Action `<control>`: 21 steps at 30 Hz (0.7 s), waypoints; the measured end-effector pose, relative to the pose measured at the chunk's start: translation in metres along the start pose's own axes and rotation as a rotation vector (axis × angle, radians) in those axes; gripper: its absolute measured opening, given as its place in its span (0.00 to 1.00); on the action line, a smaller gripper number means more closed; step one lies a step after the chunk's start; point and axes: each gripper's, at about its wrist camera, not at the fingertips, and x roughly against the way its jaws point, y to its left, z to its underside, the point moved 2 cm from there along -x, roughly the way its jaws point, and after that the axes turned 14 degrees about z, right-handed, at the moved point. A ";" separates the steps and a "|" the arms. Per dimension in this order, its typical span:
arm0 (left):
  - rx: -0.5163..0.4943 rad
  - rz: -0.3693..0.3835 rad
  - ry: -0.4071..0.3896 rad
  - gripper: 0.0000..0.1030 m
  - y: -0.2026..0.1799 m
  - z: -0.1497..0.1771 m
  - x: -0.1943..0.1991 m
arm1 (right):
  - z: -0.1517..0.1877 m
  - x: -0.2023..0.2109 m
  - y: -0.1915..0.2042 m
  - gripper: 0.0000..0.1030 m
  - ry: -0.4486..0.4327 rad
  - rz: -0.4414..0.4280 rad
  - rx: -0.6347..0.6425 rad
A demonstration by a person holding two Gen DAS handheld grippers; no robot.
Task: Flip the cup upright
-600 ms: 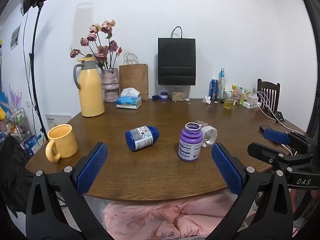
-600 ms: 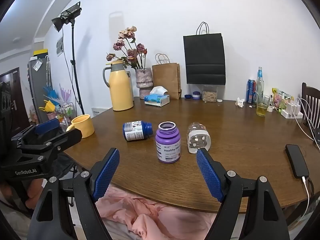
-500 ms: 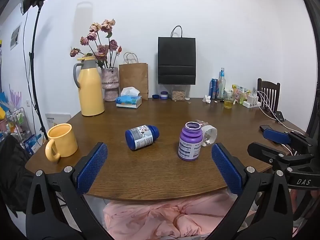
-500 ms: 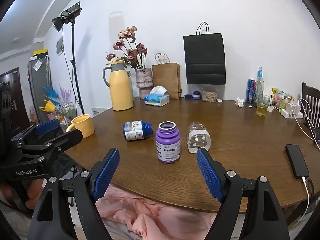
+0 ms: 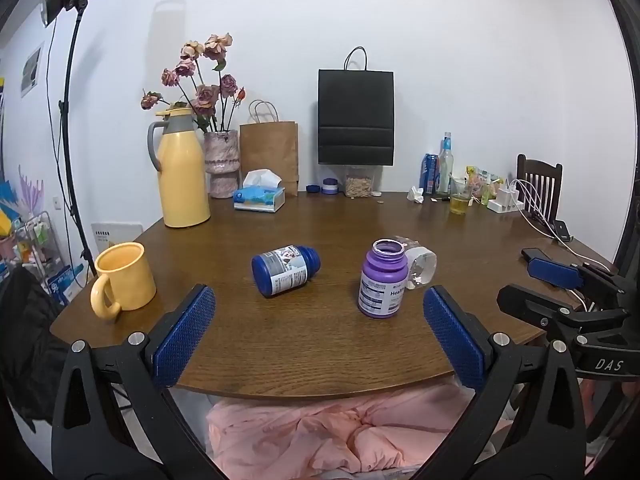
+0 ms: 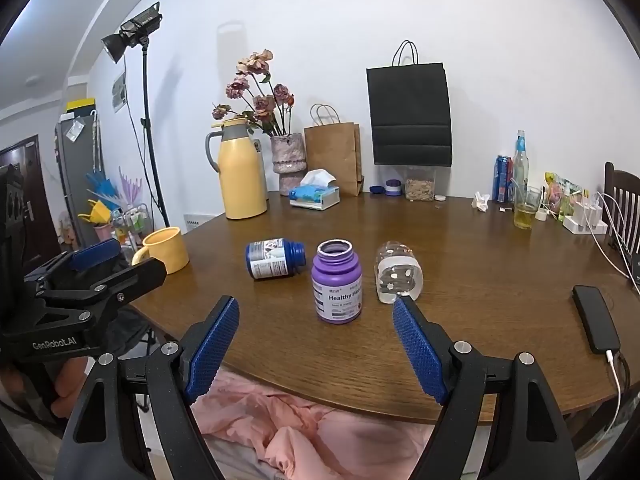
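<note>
Where the left wrist view looked across the brown wooden worktop (image 5: pixel 320 344), the left tongs (image 5: pixel 318 334) stood spread wide at the near edge, pinching nothing, blue pads apart. Entered on the worktop: a clear cup (image 5: pixel 418 266) lying on its side, right of centre, its open mouth turned toward the camera; a purple bottle (image 5: pixel 382 280) upright and uncapped, just in front of the cup and partly covering it; a blue bottle (image 5: pixel 286 270) on its side, left of the purple one and apart from it; a yellow mug (image 5: pixel 122 278) upright near the left edge. At the far side stood a yellow jug (image 5: pixel 180 168), a vase of flowers (image 5: pixel 220 160), a tissue box (image 5: pixel 259 198) and a brown paper bag (image 5: pixel 270 152). The right tongs (image 5: pixel 560 288) showed at the right margin, over the worktop's edge, well apart from the cup.

Through the right wrist view, the right tongs (image 6: pixel 316 350) were likewise spread, holding nothing, above pink cloth (image 6: pixel 304 440) below the worktop (image 6: pixel 480 280) edge. The cup (image 6: pixel 398 274) lay on its side just right of the purple bottle (image 6: pixel 337 286), beyond the right-hand pad, untouched. The blue bottle (image 6: pixel 274 258) lay left of the purple one, the mug (image 6: pixel 166 250) further left. A black phone (image 6: pixel 596 324) rested near the right edge with a cable attached. The left tongs (image 6: pixel 100 268) appeared at the left margin, spread.
</note>
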 end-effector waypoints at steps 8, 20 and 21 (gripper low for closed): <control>-0.001 0.000 0.005 1.00 0.003 -0.002 0.001 | 0.001 -0.001 0.000 0.81 0.003 0.001 0.000; -0.001 0.000 0.005 1.00 0.003 -0.002 0.001 | 0.005 -0.005 0.000 0.81 0.007 0.004 -0.005; 0.000 0.000 0.005 1.00 0.003 -0.002 0.001 | 0.006 -0.005 0.000 0.81 0.008 0.004 -0.005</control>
